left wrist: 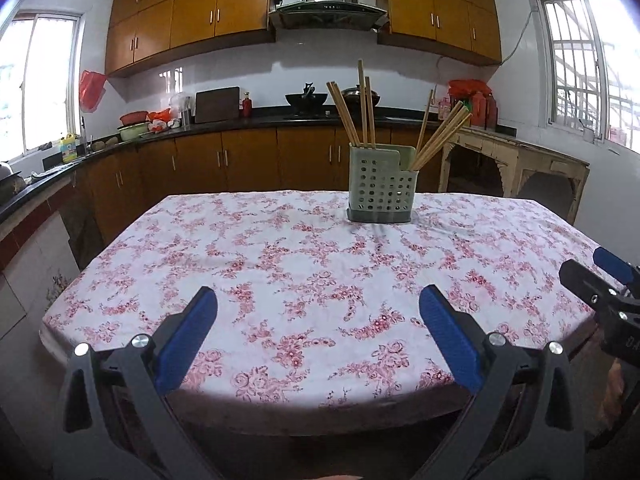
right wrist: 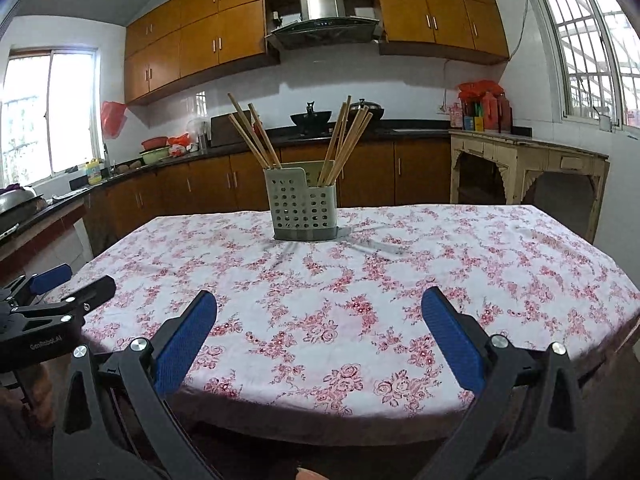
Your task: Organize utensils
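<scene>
A pale green perforated utensil holder (left wrist: 382, 188) (right wrist: 303, 208) stands upright on the far half of a table with a floral cloth (left wrist: 280, 280) (right wrist: 360, 288). Several wooden chopsticks (left wrist: 362, 112) (right wrist: 256, 136) lean out of its two compartments, one bunch to the left, one bunch (left wrist: 442, 136) (right wrist: 348, 140) to the right. My left gripper (left wrist: 318, 304) hovers over the table's near edge, open, nothing between its blue pads. My right gripper (right wrist: 320, 308) is likewise open and empty, well short of the holder. Each gripper shows at the edge of the other's view.
Dark kitchen counters (left wrist: 256, 116) with a wok (left wrist: 306, 99), bowls and bottles run behind the table. An old cream side table (left wrist: 516, 156) (right wrist: 532, 160) stands at the right wall. Windows flank both sides. A person's hand (right wrist: 24, 400) holds the left gripper.
</scene>
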The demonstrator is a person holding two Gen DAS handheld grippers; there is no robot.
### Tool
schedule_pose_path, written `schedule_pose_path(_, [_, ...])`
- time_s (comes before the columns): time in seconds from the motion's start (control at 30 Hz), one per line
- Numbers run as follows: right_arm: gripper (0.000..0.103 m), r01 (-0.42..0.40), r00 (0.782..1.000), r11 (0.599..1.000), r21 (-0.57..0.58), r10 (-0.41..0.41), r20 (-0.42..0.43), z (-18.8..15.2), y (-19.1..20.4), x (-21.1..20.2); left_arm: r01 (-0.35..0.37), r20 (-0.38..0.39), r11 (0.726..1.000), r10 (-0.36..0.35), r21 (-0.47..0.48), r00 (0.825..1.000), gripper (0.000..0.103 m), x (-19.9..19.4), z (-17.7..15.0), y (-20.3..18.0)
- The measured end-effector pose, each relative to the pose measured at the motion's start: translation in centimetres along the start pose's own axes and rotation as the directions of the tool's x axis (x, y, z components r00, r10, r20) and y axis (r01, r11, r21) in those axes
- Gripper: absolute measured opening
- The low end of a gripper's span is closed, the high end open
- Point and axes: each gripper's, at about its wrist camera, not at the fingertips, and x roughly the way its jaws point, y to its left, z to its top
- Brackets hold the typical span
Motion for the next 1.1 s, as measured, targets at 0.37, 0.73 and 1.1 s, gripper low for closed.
schedule_pose_path(0.37, [0.101, 0.010, 1.000, 1.000, 0.024, -0.010, -0.014, -0.28, -0.35, 0.01, 0.012, -0.016, 1.000, -0.012, -0.028, 1.000, 0.099, 0.29, -0.27, 0.30])
schedule_pose_path(0.73, [0.101, 0.008, 1.000, 1.000, 0.025, -0.007, -0.022, -0.41, -0.35, 0.15, 0.015, -0.016, 1.000, -0.015, -0.021, 1.000, 0.099, 0.33, -0.42, -0.02])
schedule_pose_path(1.1, [0.101, 0.008, 0.999, 0.999, 0.031, -0.006, -0.033, -0.53, -0.35, 0.31, 0.012, -0.019, 1.000, -0.012, -0.021, 1.000, 0.099, 0.38, -0.47, -0.16])
